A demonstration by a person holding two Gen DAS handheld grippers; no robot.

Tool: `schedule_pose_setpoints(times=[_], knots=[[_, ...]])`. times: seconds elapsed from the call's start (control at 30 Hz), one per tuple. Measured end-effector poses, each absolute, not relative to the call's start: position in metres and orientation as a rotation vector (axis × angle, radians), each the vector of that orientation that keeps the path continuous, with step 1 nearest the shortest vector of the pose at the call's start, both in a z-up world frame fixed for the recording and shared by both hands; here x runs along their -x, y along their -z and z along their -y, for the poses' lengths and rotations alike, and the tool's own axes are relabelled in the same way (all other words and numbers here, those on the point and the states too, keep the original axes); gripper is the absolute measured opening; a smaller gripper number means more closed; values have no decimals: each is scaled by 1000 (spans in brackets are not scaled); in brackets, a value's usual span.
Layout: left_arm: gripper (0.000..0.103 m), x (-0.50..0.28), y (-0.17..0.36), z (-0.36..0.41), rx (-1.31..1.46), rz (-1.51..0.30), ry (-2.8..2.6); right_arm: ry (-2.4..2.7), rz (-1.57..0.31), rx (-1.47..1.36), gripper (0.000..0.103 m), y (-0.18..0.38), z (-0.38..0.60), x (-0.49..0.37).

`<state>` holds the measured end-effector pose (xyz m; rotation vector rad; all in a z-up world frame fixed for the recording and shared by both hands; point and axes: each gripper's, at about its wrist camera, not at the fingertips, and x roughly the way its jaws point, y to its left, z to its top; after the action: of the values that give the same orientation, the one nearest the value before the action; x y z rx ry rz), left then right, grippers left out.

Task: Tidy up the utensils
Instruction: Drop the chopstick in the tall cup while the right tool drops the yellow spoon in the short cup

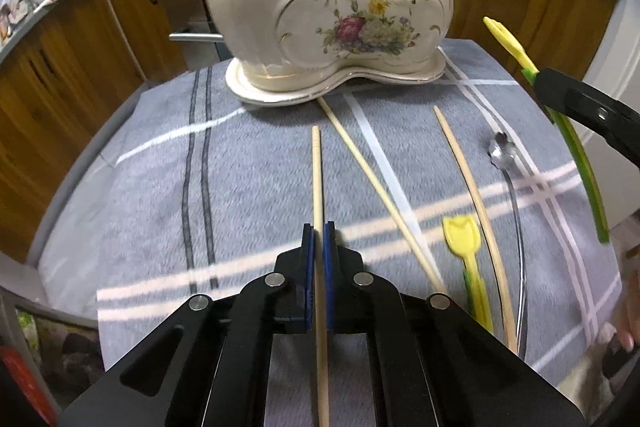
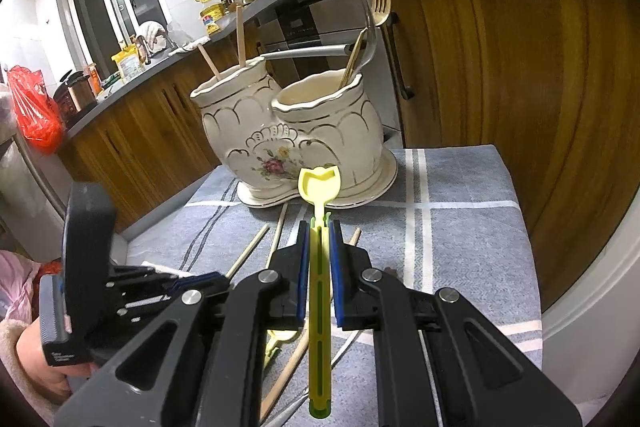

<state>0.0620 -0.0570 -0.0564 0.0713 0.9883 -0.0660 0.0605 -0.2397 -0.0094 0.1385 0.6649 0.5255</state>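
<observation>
On the grey-clothed bench (image 1: 248,187), my left tool (image 1: 319,227) pinches a stiff, featherlight chopstick (image 1: 317,171) mid-shaft. My right tool (image 2: 320,227) clamps the yellow-green plastic utensil (image 2: 319,187) below its head (slippery, slightly bendy).

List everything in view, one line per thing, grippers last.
ceramic holder: 1, cream with gold trim and flowers, two compartments, far end of cloth
forks: several, gold and silver, shorter compartment
chopsticks: 2 in taller compartment, 1 held, 2 on cloth, wooden
tulip spoons: 2, yellow-green, one on cloth, one held
metal spoon: 1, silver, on cloth
cloth: 1, grey checked
left gripper: shut on chopstick
right gripper: shut on tulip spoon
</observation>
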Motion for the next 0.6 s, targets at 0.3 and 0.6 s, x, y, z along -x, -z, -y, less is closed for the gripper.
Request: schedule_pose_setpoints(times=[0.3, 0.6], knots=[[5, -24, 36, 41, -52, -841, 128, -518, -616, -160, 10, 4, 240, -58], [5, -10, -9, 29, 12, -609, 229, -474, -517, -227, 10, -7, 252, -64]])
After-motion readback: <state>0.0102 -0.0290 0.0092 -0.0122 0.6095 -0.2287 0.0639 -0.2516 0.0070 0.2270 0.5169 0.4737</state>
